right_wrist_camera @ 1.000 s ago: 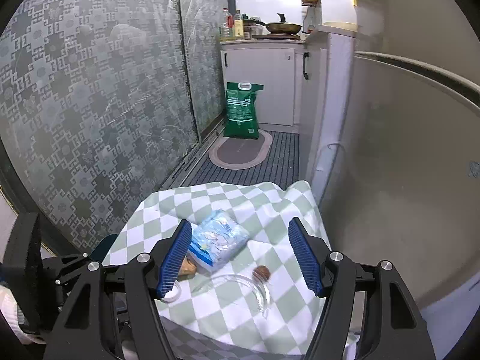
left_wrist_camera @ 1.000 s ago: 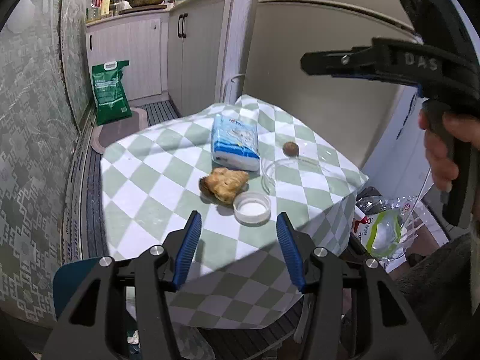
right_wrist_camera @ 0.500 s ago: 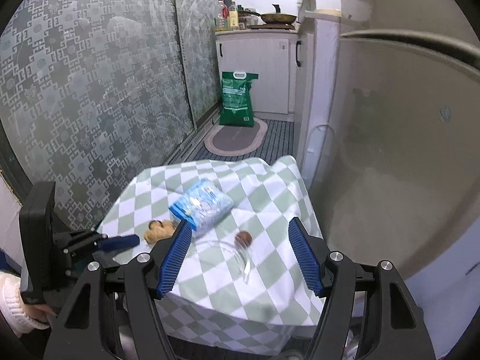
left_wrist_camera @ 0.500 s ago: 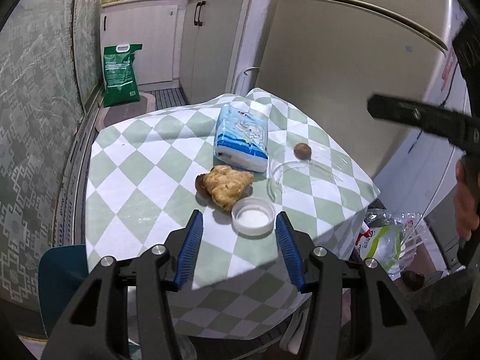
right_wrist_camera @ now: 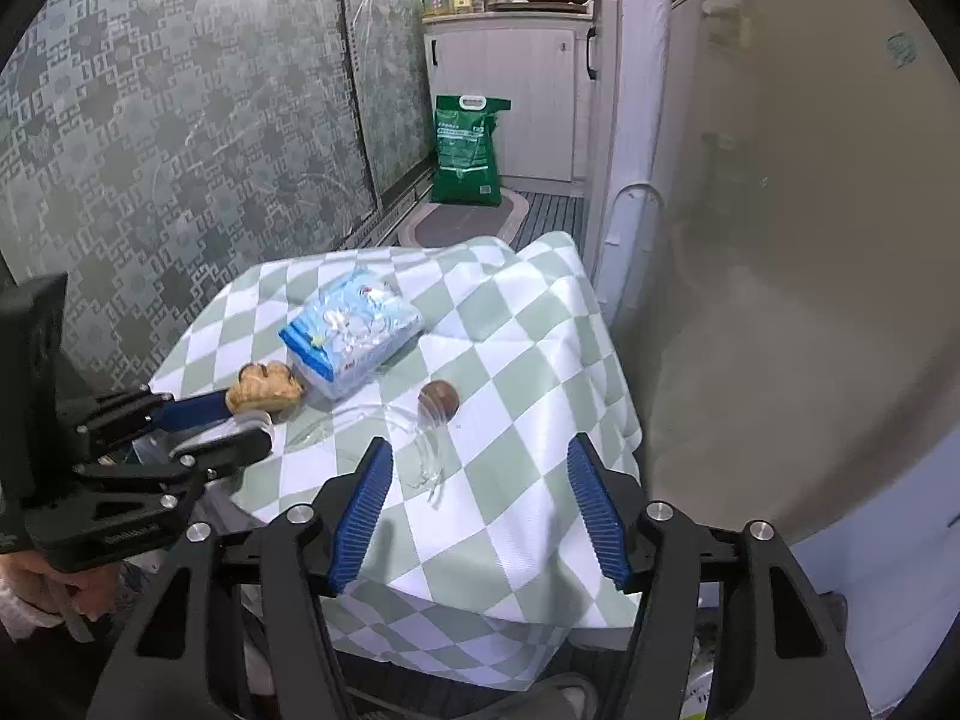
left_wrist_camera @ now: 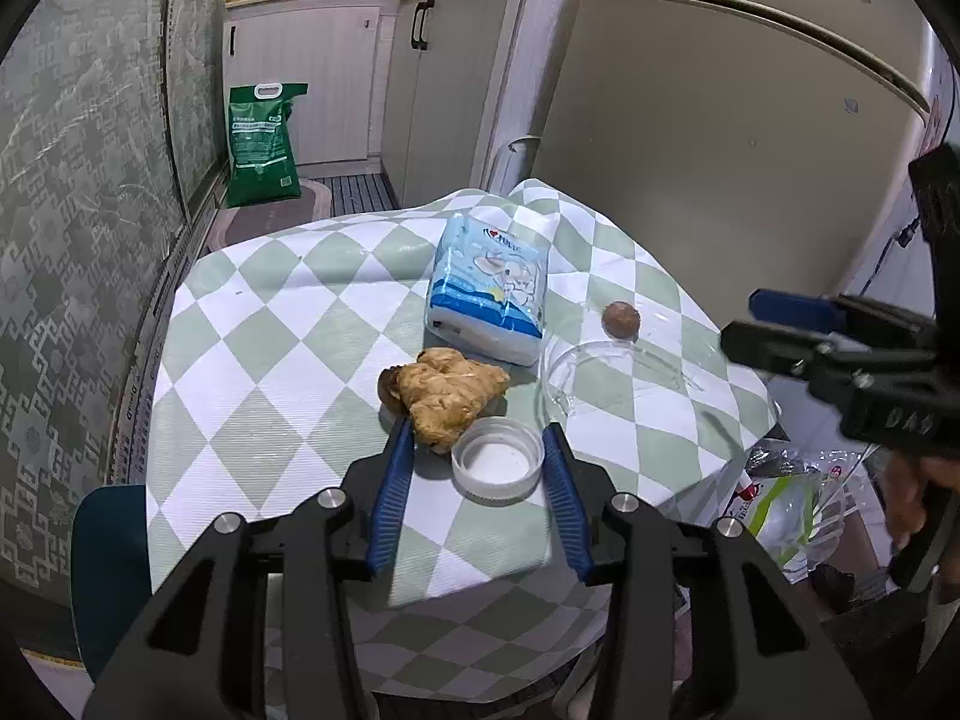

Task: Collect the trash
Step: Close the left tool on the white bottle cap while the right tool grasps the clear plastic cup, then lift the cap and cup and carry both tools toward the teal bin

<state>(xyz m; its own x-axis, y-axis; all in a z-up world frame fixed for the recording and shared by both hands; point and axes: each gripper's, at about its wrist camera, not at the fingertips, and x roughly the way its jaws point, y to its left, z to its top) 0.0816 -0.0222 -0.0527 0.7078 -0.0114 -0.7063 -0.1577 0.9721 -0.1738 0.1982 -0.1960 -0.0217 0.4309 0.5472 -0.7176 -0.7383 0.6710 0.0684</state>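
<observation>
On the green-checked tablecloth (left_wrist_camera: 252,396) lie a white plastic cap (left_wrist_camera: 497,461), a brown knobbly lump (left_wrist_camera: 447,399), a blue-and-white tissue pack (left_wrist_camera: 489,294), a clear plastic dish (left_wrist_camera: 600,378) and a small brown ball (left_wrist_camera: 621,319). My left gripper (left_wrist_camera: 477,462) straddles the cap with its jaws closing. The right pad is at the cap's rim, and a gap remains on the left beside the lump. My right gripper (right_wrist_camera: 480,474) hovers over the table's near edge, jaws closing on nothing. The clear dish (right_wrist_camera: 420,444) and the ball (right_wrist_camera: 438,399) lie just ahead of it.
A refrigerator (left_wrist_camera: 690,138) stands close behind the table on the right. Plastic bags (left_wrist_camera: 786,510) sit on the floor at the right, and a blue seat (left_wrist_camera: 108,564) at the table's left corner. A green sack (left_wrist_camera: 261,144) leans by the cabinets, with patterned glass doors (right_wrist_camera: 180,150) along the left.
My left gripper has moved forward so the white cap sits between its narrowing jaws. My right gripper has come down toward the table, jaws slightly narrower.
</observation>
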